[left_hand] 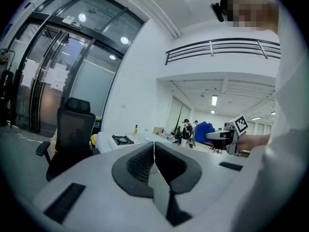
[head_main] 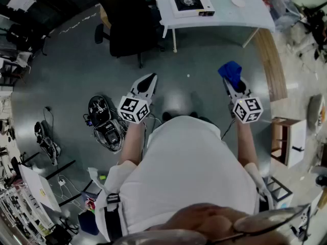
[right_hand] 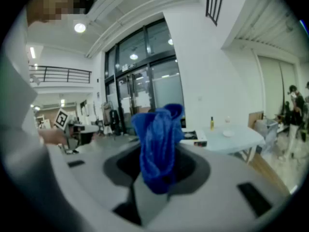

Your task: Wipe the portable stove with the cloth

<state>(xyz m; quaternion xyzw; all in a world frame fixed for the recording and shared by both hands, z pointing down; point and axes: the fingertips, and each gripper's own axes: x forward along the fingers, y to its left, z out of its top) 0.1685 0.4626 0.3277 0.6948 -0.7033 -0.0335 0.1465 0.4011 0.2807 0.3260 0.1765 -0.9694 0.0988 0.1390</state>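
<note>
The portable stove [head_main: 192, 4] lies on a white table [head_main: 245, 15] at the far side of the room; it also shows small in the left gripper view as the stove [left_hand: 122, 139] and, partly hidden by the cloth, in the right gripper view as the stove [right_hand: 193, 137]. A blue cloth [head_main: 230, 72] is pinched in my right gripper [head_main: 232, 83], bunched and standing up between the jaws as the cloth [right_hand: 158, 146]. My left gripper [head_main: 147, 80] is shut with nothing in it, its jaws meeting in a thin line. Both grippers are held in mid-air, well short of the table.
A black office chair [head_main: 125, 27] stands left of the table. A small bottle [right_hand: 211, 123] and a round dish [head_main: 238, 1] sit on the table. Cables and gear [head_main: 104, 121] lie on the grey floor at left; an open box [head_main: 288, 142] at right.
</note>
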